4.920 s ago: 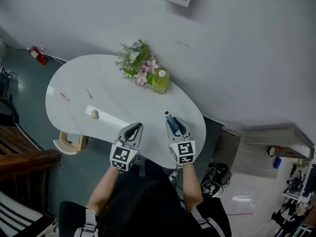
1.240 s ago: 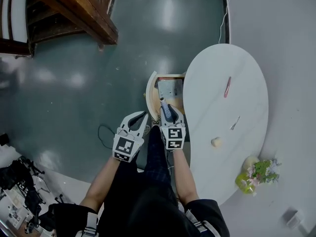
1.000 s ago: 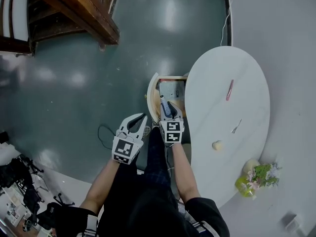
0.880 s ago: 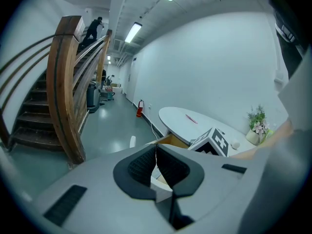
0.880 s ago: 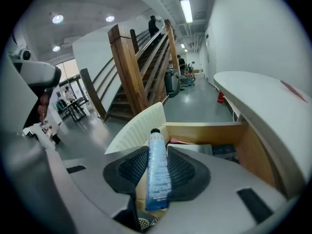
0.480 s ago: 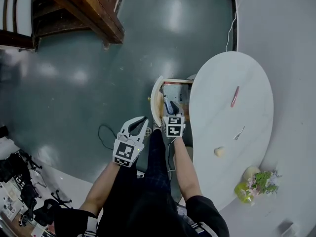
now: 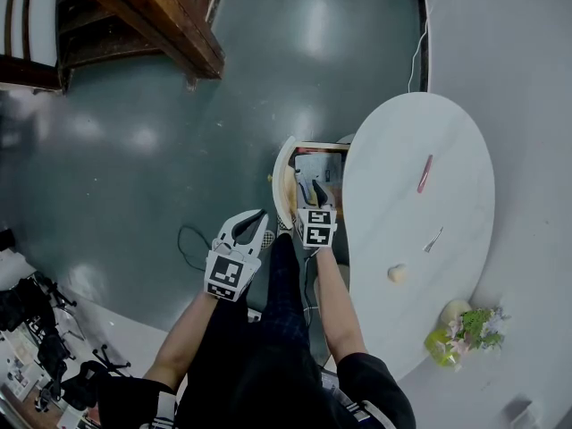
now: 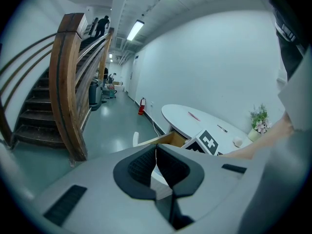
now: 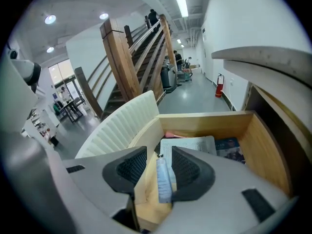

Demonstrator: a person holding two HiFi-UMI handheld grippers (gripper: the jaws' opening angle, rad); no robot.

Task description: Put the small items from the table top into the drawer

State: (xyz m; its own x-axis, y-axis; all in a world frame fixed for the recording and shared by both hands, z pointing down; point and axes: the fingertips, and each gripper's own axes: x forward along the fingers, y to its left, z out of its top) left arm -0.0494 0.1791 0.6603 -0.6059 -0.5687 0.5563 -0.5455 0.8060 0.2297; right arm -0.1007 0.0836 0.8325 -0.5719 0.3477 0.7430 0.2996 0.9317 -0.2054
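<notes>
The drawer stands pulled out at the white table's left end. My right gripper hangs over it. Its jaws are opening around a slim blue tube, which leans on the right pad with a gap to the left pad. Inside the wooden drawer lie printed sheets and a pink item. My left gripper is shut and empty, held over the floor left of the drawer. On the table top remain a pink pen, a small metal piece and a beige round item.
A flower bunch and a yellow-green bottle stand at the table's near right end. A wooden staircase rises at the upper left. Grey-green floor lies left of the drawer. A cable runs along the wall by the table.
My right gripper has moved a little forward over the drawer and its jaws have parted slightly around the blue tube. The left gripper has hardly moved.
</notes>
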